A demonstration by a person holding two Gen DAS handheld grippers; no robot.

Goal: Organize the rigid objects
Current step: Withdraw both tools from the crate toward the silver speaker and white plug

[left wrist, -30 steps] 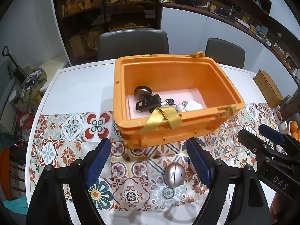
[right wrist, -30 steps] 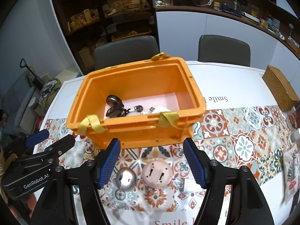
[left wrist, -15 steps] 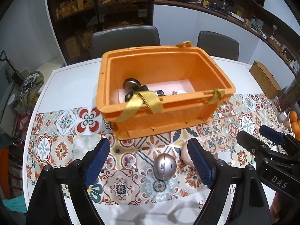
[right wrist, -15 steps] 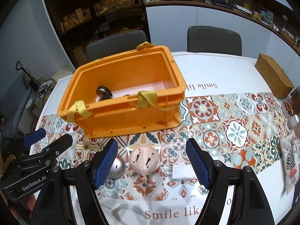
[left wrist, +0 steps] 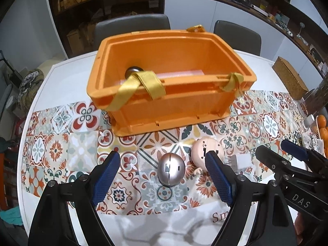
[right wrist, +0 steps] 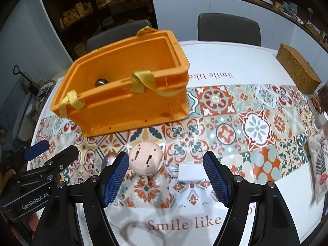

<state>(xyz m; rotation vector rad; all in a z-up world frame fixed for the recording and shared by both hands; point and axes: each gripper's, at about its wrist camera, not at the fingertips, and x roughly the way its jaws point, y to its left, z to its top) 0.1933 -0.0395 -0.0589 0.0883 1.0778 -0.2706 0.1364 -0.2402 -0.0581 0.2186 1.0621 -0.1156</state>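
An orange crate (left wrist: 172,110) (right wrist: 127,110) with yellow straps stands on the patterned table runner; a dark round object (left wrist: 133,70) shows inside it. In front of the crate lie a silver ball (left wrist: 171,171), a pink dome-shaped piece (left wrist: 204,150) (right wrist: 146,158) and a small white block (right wrist: 189,172). My left gripper (left wrist: 164,178) is open, low over the silver ball, which sits between its blue pads. My right gripper (right wrist: 166,177) is open above the pink piece and the white block, touching neither. Each gripper shows at the edge of the other's view.
A woven brown box (right wrist: 297,67) sits at the table's far right. Oranges (left wrist: 322,127) and small jars stand at the right edge. Two grey chairs (right wrist: 228,27) stand behind the table, with dark shelving beyond them. White cloth with printed lettering (right wrist: 184,223) lies nearest me.
Both grippers have pulled back from the crate and sunk toward the table. The silver ball, pink piece and white block now lie closer between the pads. The right jaws stand slightly wider.
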